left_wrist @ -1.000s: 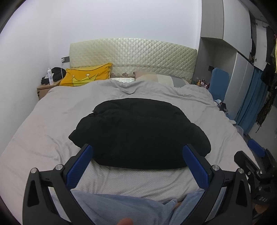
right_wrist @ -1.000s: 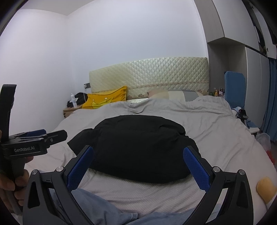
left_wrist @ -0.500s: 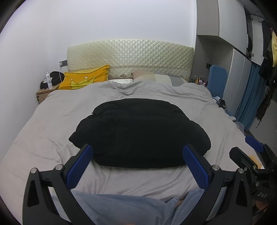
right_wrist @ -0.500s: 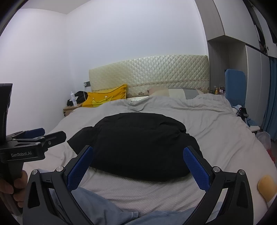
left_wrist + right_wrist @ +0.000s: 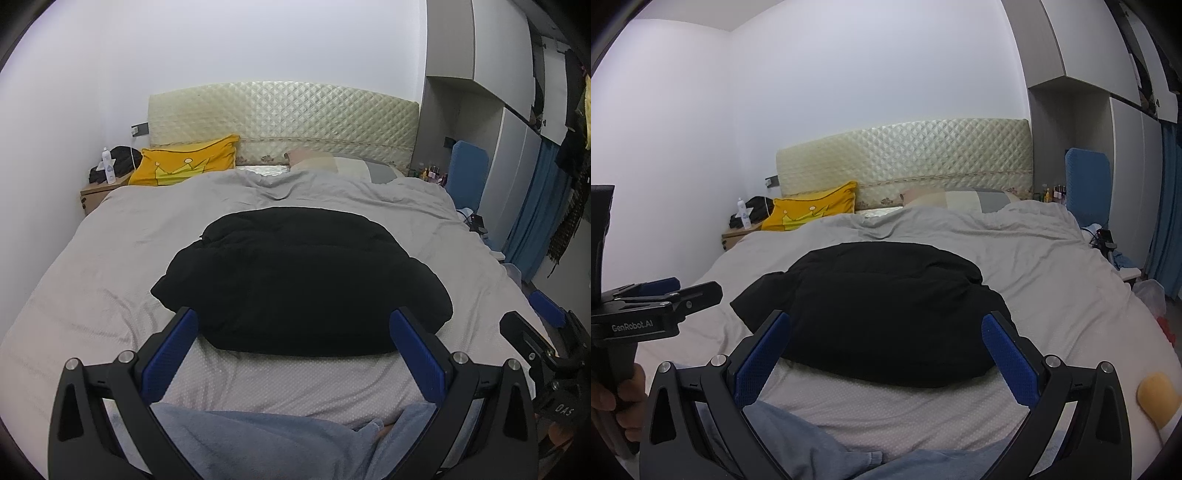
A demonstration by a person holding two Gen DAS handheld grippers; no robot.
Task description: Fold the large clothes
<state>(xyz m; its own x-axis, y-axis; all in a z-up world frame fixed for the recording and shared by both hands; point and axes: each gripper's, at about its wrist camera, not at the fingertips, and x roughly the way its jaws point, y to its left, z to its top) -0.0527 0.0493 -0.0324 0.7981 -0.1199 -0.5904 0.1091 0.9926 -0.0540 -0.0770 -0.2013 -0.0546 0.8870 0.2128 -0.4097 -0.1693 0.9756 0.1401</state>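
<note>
A black puffy garment (image 5: 299, 280) lies folded into a compact bundle in the middle of the grey bed (image 5: 92, 288); it also shows in the right wrist view (image 5: 879, 310). My left gripper (image 5: 293, 352) is open and empty, held back above the near edge of the bed, short of the garment. My right gripper (image 5: 886, 354) is open and empty too, likewise short of the garment's near edge. The left gripper (image 5: 661, 299) shows at the left of the right wrist view, and the right gripper (image 5: 539, 332) at the right of the left wrist view.
A yellow crown pillow (image 5: 184, 166) and a pale pillow (image 5: 325, 164) lie by the quilted headboard (image 5: 280, 118). A nightstand (image 5: 96, 192) with a bottle stands at the far left. Wardrobes (image 5: 517, 166) and a blue curtain (image 5: 535, 214) line the right. My blue-trousered legs (image 5: 258, 443) are below.
Both grippers have tilted and drifted slightly, so the bed sits a little lower in view. The garment has not moved and both grippers stay open.
</note>
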